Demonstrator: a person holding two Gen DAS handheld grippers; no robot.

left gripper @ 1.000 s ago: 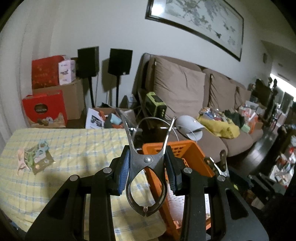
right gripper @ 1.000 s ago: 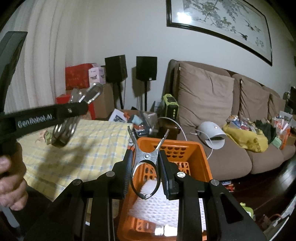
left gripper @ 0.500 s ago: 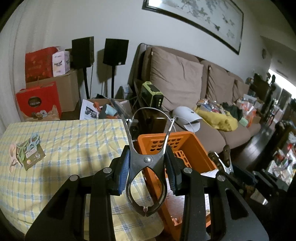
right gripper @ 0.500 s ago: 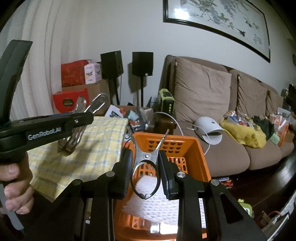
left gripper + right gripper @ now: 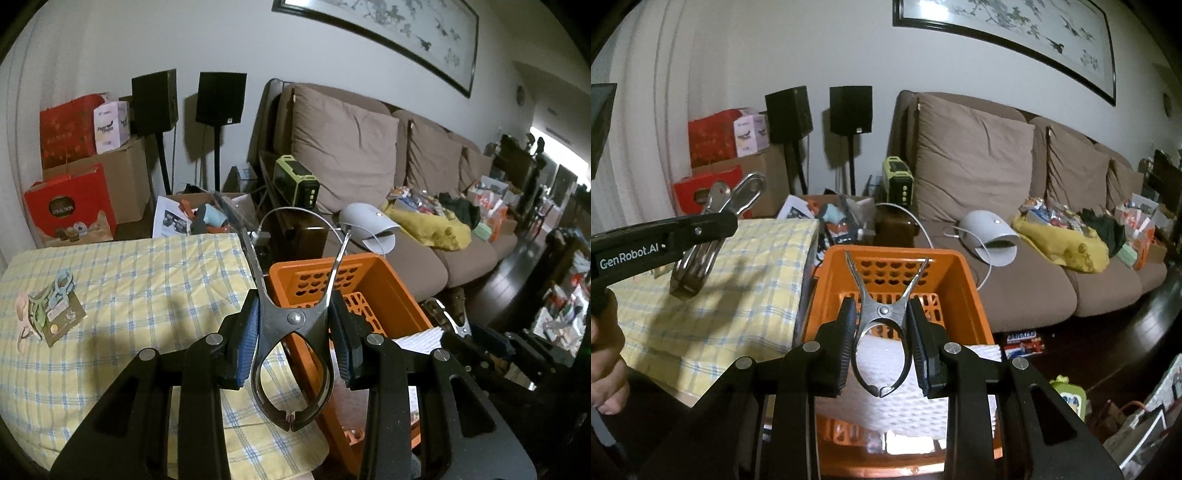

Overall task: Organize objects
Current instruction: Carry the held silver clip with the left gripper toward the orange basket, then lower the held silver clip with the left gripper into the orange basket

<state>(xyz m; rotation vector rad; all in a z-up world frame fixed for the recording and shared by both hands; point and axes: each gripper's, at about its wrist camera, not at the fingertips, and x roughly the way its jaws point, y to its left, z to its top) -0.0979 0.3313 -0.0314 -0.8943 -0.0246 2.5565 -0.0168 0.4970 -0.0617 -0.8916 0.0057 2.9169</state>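
- Nearest in, the left claw (image 5: 293, 341) is clamped on a metal spring clip (image 5: 291, 354), blue pads squeezing the clip's sides, handles fanned out ahead, tip pointing back at the camera.
- The right claw (image 5: 882, 332) is closed on a second metal clip (image 5: 882, 325), gripped the same way.
- That second clip hangs over the orange basket (image 5: 964, 280), white foam padding (image 5: 905, 402) lying inside on the bottom.
- The basket stands just beside the worktop (image 5: 147, 280) with its yellow checked cloth.
- Far left on the cloth lies a carded pack of pastel clips (image 5: 51, 310).
- Beyond: brown sofa (image 5: 369, 173), two black speakers (image 5: 220, 98) on stands.
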